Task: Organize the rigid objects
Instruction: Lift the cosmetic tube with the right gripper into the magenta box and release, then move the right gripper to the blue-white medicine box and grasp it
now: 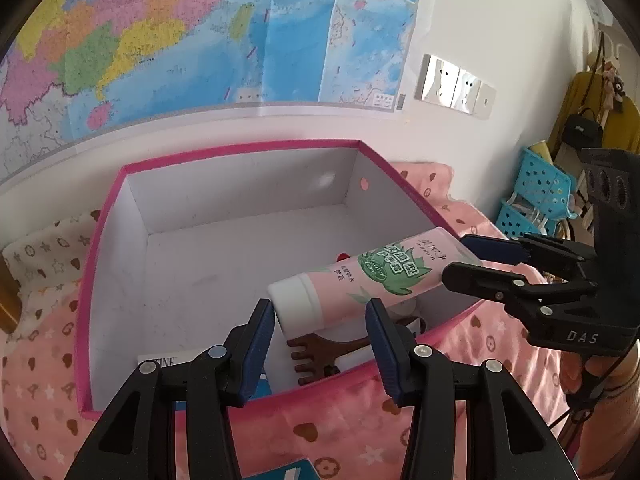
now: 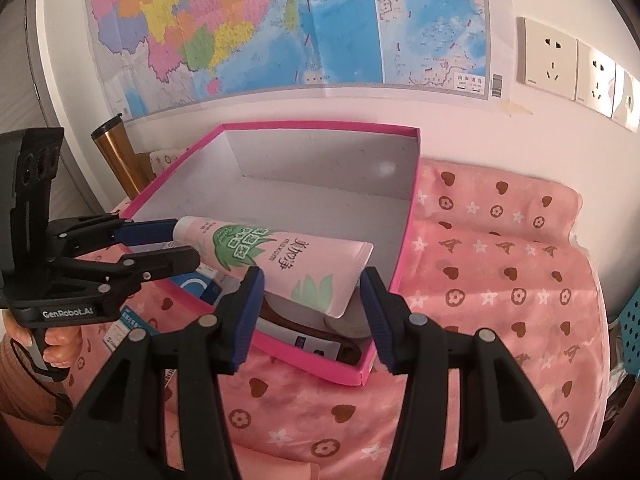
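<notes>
A pink tube with a white cap and a green aloe print (image 1: 360, 276) lies tilted over the near right corner of a pink-rimmed white box (image 1: 224, 152). In the right wrist view the tube (image 2: 280, 260) lies between the two grippers. My left gripper (image 1: 320, 320) is open, its fingers on either side of the cap. My right gripper (image 2: 312, 292) is open around the tube's flat crimped end. Whether either gripper touches the tube is unclear. Under the tube lie a brown wooden comb (image 1: 320, 350) and a white tube (image 2: 296, 338).
The box stands on a pink patterned cloth (image 2: 500, 280) against a wall with a map (image 2: 280, 20) and sockets (image 2: 560, 60). A gold tumbler (image 2: 116, 152) stands left of the box. Blue perforated baskets (image 1: 536, 192) are at the right. A blue and white packet (image 2: 128, 330) lies outside the box.
</notes>
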A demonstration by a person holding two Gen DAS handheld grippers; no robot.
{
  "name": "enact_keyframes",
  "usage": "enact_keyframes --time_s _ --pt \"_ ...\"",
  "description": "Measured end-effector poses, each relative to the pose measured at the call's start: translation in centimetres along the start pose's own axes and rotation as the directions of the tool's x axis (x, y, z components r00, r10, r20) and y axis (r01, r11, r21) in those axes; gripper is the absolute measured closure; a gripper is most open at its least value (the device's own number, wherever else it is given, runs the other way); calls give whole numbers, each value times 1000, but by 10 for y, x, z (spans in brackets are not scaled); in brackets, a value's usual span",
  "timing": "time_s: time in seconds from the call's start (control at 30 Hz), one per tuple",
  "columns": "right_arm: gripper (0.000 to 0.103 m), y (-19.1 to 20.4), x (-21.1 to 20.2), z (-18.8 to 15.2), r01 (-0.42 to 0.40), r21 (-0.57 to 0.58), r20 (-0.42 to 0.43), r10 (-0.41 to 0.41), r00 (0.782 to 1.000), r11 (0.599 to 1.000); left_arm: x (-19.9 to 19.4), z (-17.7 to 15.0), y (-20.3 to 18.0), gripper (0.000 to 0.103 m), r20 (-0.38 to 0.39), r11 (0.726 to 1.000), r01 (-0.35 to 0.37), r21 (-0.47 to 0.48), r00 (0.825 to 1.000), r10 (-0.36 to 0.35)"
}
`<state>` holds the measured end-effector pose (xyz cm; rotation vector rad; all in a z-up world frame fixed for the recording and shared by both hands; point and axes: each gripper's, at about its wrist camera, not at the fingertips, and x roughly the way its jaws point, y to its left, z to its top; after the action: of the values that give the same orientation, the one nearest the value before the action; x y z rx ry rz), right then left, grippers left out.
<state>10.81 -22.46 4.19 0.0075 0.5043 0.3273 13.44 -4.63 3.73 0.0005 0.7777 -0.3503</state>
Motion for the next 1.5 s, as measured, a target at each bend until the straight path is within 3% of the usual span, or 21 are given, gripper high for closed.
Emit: enact_keyframes --time_s 0.3,0.5,0.97,1.33,1.5 --pt "50 -6 3 0 -2 35 3 2 1000 999 21 4 2 56 -40 1000 -17 -10 999 17" --pt "50 -10 -7 -4 -20 65 31 18 999 998 16 0 2 56 -22 1000 -11 -25 1000 10" --pt "48 -16 -43 -33 -97 112 83 88 993 989 -48 -29 -11 52 100 1000 -14 23 995 12" --pt "46 -12 -39 -75 -138 158 6 139 990 978 -60 -71 -8 51 55 1000 -21 -19 998 22" --pt "46 5 -24 -88 -185 152 -48 194 980 971 -63 -90 8 51 28 996 -59 -66 998 61"
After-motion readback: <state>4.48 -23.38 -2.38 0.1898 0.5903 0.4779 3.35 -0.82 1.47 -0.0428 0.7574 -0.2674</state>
